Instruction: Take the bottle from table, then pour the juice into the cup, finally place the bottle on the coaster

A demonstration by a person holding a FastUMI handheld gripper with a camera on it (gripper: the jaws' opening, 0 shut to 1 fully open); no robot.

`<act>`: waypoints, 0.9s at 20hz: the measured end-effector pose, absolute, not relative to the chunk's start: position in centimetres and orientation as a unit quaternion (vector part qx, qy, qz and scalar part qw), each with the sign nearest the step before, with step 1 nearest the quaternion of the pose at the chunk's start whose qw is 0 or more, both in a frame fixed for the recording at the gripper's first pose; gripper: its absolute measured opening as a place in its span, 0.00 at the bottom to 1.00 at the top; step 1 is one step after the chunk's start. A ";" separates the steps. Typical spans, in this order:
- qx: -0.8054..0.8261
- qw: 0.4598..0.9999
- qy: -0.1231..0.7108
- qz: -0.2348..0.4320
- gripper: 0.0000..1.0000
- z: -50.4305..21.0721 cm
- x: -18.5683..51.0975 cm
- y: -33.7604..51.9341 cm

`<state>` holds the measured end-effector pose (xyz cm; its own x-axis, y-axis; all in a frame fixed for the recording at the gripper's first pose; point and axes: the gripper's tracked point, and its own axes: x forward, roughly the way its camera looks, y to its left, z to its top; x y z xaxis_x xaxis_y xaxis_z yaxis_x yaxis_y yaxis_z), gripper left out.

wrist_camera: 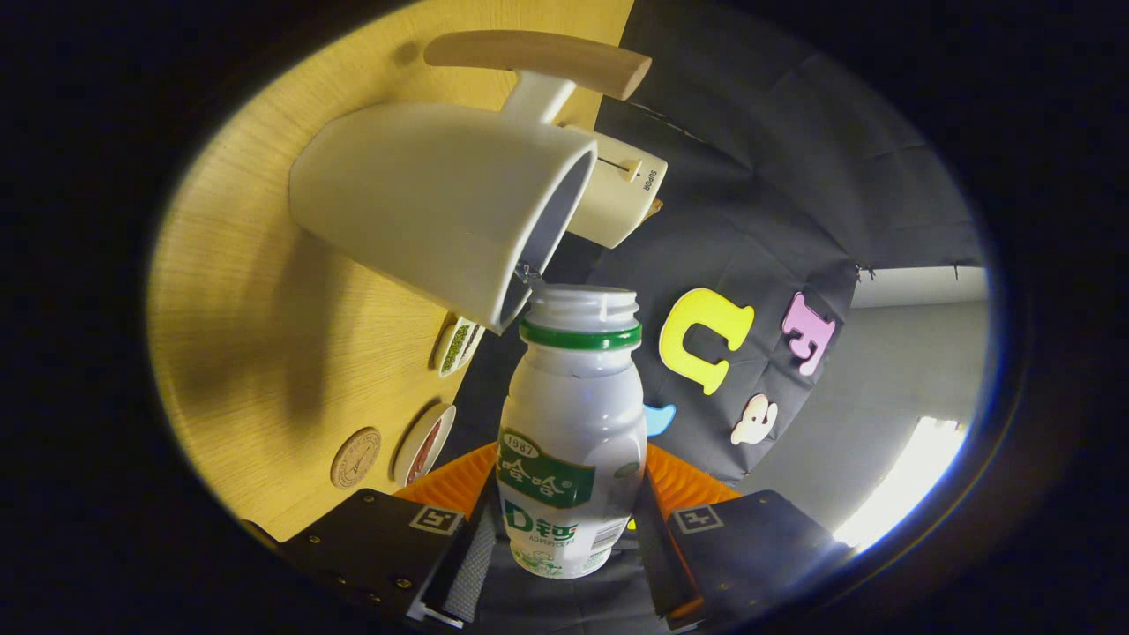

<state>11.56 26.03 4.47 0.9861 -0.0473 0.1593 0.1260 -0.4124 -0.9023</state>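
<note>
We have the bottle (pixel 571 432) clamped at mid-body between the 2 fingers of the gripper (pixel 564 538), tipped so its open mouth meets the rim of the cup (pixel 441 207) at 11 o'clock. It looks like light, smooth, slightly squeezable plastic, so the waist grip seems right. We cannot tell what either holds. The coaster (pixel 355 458) lies on the table (pixel 256 291) at 9 o'clock.

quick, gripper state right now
gripper: closed on the juice bottle, a finger on each side, its open mouth at the white cup's rim.
</note>
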 end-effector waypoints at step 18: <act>-0.851 0.518 -0.019 -0.081 0.71 4.7 12.0 26.2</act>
